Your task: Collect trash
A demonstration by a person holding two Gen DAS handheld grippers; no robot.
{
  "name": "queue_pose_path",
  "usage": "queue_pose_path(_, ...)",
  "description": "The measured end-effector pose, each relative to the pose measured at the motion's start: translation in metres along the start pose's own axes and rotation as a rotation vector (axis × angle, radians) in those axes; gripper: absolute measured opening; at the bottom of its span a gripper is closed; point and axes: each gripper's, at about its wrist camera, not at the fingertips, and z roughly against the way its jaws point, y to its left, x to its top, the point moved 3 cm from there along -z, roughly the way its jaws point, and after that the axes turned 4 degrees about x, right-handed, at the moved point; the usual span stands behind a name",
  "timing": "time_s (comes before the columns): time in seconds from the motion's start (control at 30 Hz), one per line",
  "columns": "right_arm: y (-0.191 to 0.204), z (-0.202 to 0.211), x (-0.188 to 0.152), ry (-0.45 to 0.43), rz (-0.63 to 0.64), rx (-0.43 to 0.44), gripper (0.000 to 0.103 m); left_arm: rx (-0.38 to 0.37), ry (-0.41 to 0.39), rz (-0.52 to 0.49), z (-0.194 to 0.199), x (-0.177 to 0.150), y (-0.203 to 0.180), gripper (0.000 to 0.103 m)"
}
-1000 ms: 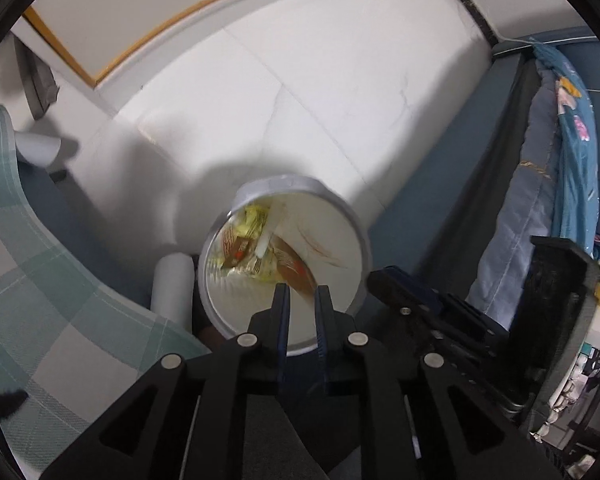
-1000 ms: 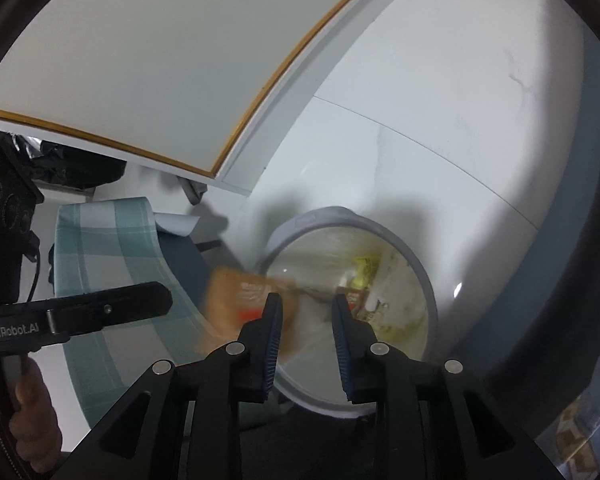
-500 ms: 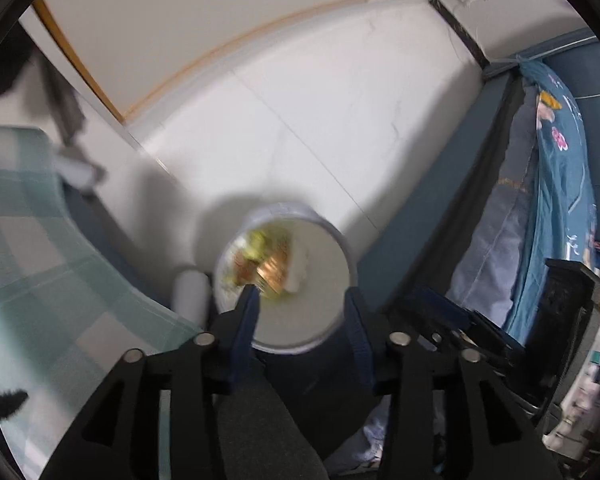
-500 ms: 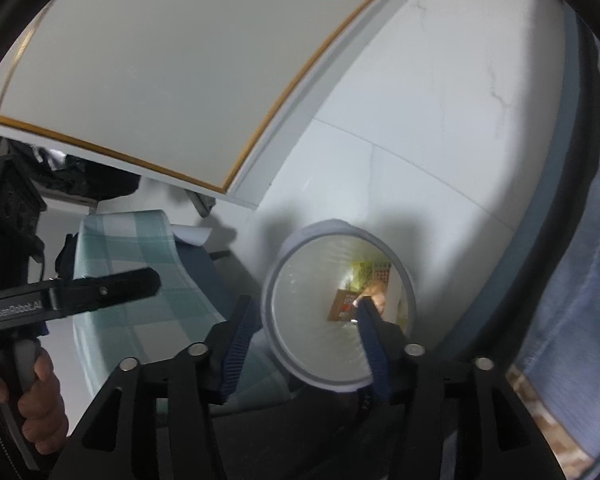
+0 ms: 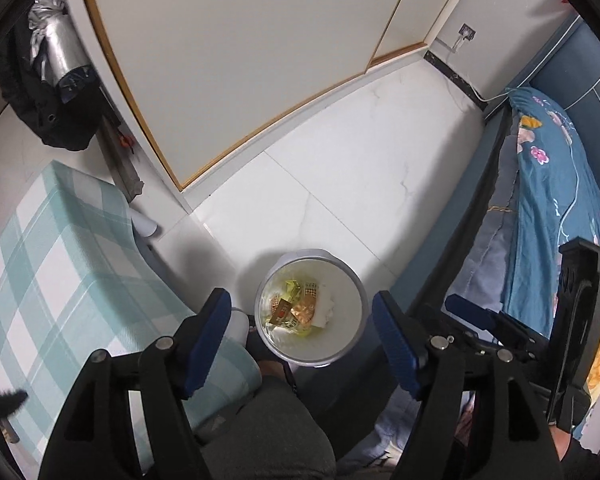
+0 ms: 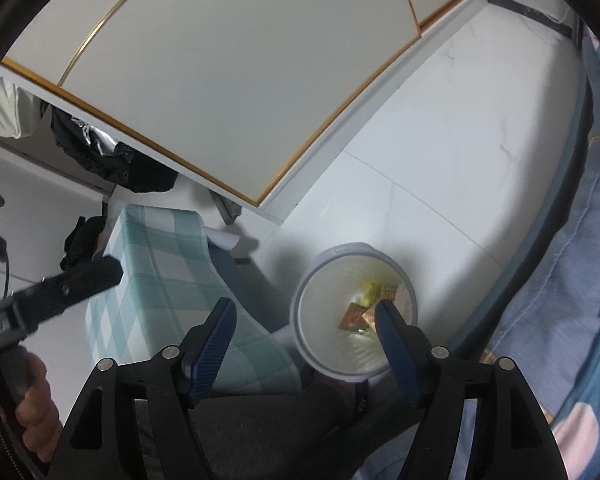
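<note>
A white round trash bin (image 5: 356,300) stands on the white tiled floor and also shows in the right wrist view (image 6: 320,344). Inside lie several wrappers: an orange one (image 5: 303,307), yellow ones (image 5: 290,286) and a white tissue (image 5: 326,306). My left gripper (image 5: 302,318) is open and empty, high above the bin. My right gripper (image 6: 306,322) is open and empty too, above the bin's left rim. The orange wrappers (image 6: 354,314) show in the bin's bottom.
A table with a teal checked cloth (image 5: 48,256) stands left of the bin. A bed with blue flowered bedding (image 5: 556,208) is on the right. White cupboard doors (image 5: 240,60) line the far wall. A dark bag (image 5: 56,92) lies at the far left.
Both grippers have opened and risen well above the bin. The orange wrappers they held have dropped into the bin.
</note>
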Motion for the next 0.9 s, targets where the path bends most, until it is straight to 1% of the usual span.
queue_pose_path(0.1, 0.004, 0.009, -0.002, -0.007, 0.010, -0.004, 0.076, -0.001, -0.029, -0.003, 0.006, -0.006, -0.005, 0.070)
queue_pose_path(0.17, 0.006, 0.015, -0.003, -0.012, 0.017, -0.010, 0.081, -0.004, -0.049, 0.020, 0.009, -0.009, -0.004, 0.071)
queue_pose_path(0.23, 0.007, 0.022, -0.005, -0.024, 0.023, -0.022, 0.084, -0.002, -0.067, 0.036, 0.012, -0.011, -0.001, 0.079)
queue_pose_path(0.3, 0.009, 0.026, -0.006, -0.036, 0.023, -0.030, 0.088, 0.012, -0.082, 0.041, 0.016, -0.011, 0.003, 0.080)
queue_pose_path(0.43, 0.009, 0.030, -0.010, -0.037, 0.023, -0.035, 0.089, 0.032, -0.095, 0.043, 0.018, -0.012, 0.003, 0.080)
queue_pose_path(0.6, 0.008, 0.036, -0.012, -0.036, 0.028, -0.045, 0.089, 0.033, -0.103, 0.034, 0.022, -0.015, 0.000, 0.080)
queue_pose_path(0.8, 0.012, 0.041, -0.014, -0.043, 0.035, -0.054, 0.090, 0.040, -0.094, 0.028, 0.022, -0.020, -0.001, 0.080)
queue_pose_path(0.9, 0.014, 0.042, -0.014, -0.046, 0.037, -0.050, 0.091, 0.021, -0.092, 0.035, 0.023, -0.021, 0.000, 0.080)
